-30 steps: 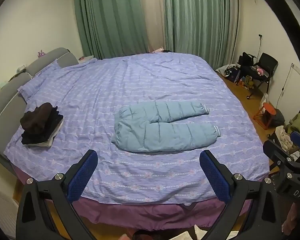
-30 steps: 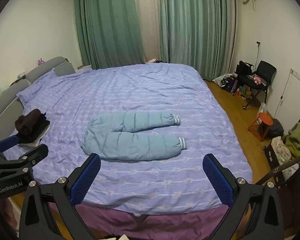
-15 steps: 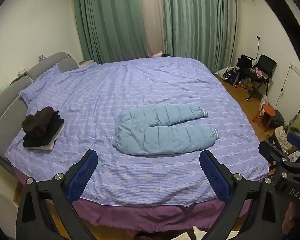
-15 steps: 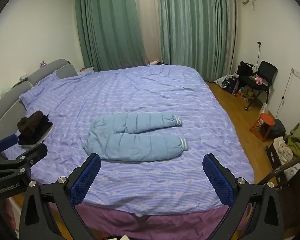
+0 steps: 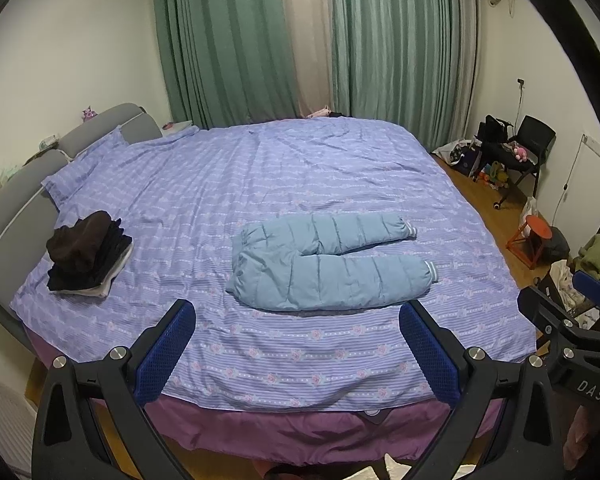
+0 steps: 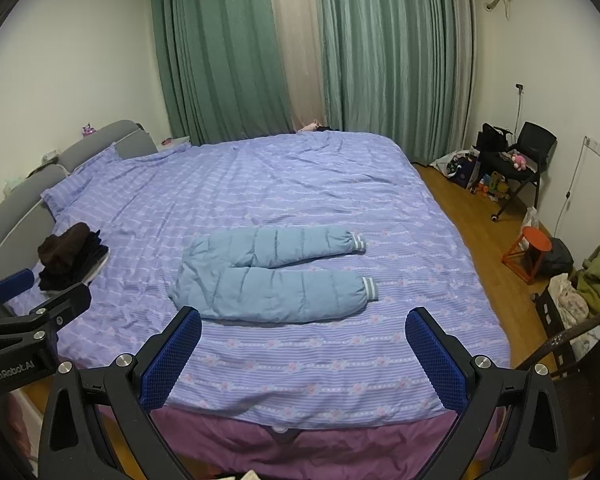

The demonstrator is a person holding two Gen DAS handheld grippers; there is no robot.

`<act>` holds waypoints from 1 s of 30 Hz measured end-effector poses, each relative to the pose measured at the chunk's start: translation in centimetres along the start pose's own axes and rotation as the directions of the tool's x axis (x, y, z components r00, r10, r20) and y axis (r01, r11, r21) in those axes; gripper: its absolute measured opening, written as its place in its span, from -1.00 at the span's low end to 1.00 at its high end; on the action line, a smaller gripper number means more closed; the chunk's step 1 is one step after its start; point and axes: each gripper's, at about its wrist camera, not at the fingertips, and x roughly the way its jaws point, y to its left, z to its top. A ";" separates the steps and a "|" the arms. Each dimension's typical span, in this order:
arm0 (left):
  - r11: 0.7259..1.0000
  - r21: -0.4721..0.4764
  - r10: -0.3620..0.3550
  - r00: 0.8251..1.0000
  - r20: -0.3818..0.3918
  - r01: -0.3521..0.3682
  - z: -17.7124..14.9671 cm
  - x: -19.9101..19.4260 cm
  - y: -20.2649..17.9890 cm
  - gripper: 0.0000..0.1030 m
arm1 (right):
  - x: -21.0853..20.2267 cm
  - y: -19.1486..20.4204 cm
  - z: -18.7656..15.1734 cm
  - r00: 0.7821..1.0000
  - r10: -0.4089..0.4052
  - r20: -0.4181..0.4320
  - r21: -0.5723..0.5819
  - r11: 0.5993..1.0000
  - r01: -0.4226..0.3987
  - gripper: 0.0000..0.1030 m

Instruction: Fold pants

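Light blue padded pants (image 5: 324, 268) lie flat on the purple bedspread (image 5: 284, 184), waist to the left, both legs spread apart and pointing right; they also show in the right wrist view (image 6: 272, 276). My left gripper (image 5: 300, 344) is open and empty, held back over the bed's near edge. My right gripper (image 6: 304, 348) is open and empty, also short of the pants. Each gripper shows at the edge of the other's view.
A stack of folded dark clothes (image 5: 86, 256) sits at the bed's left by the grey headboard (image 5: 16, 216). On the wooden floor to the right stand an orange stool (image 6: 528, 252), a black chair (image 6: 516, 160) and a pile of clothes (image 6: 596, 276).
Both grippers have pulled back and up a little from the bed, so the pants sit slightly farther away. The pants have not moved.
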 end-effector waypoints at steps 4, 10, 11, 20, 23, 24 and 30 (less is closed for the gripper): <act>1.000 -0.002 -0.001 1.000 0.000 0.001 0.1 -0.1 -0.1 1.00 | -0.1 -0.1 0.0 1.000 0.001 0.000 0.003 1.000 -0.001 0.99; 1.000 0.001 -0.002 1.000 0.000 0.002 0.0 0.1 0.1 1.00 | -0.1 -0.1 0.0 1.000 0.001 0.001 0.003 1.000 -0.001 0.99; 1.000 0.001 -0.002 1.000 0.001 0.002 0.0 0.0 0.1 1.00 | -0.1 -0.1 0.0 1.000 0.001 0.001 0.003 1.000 -0.001 0.99; 1.000 -0.001 -0.002 1.000 0.001 0.002 -0.1 0.0 0.0 1.00 | -0.1 -0.1 -0.1 1.000 0.000 0.002 0.003 1.000 0.000 0.99; 1.000 0.000 -0.001 1.000 -0.001 0.001 -0.1 -0.1 -0.2 1.00 | -0.1 -0.1 -0.1 1.000 0.000 0.002 0.003 1.000 0.000 0.99; 1.000 0.001 -0.003 1.000 -0.002 0.003 -0.2 -0.1 0.0 1.00 | -0.1 0.0 -0.1 1.000 0.000 0.002 0.002 1.000 0.000 0.99; 1.000 -0.002 -0.003 1.000 0.001 0.003 -0.2 0.0 0.2 1.00 | -0.2 -0.1 -0.1 1.000 0.001 0.003 0.002 1.000 -0.001 0.99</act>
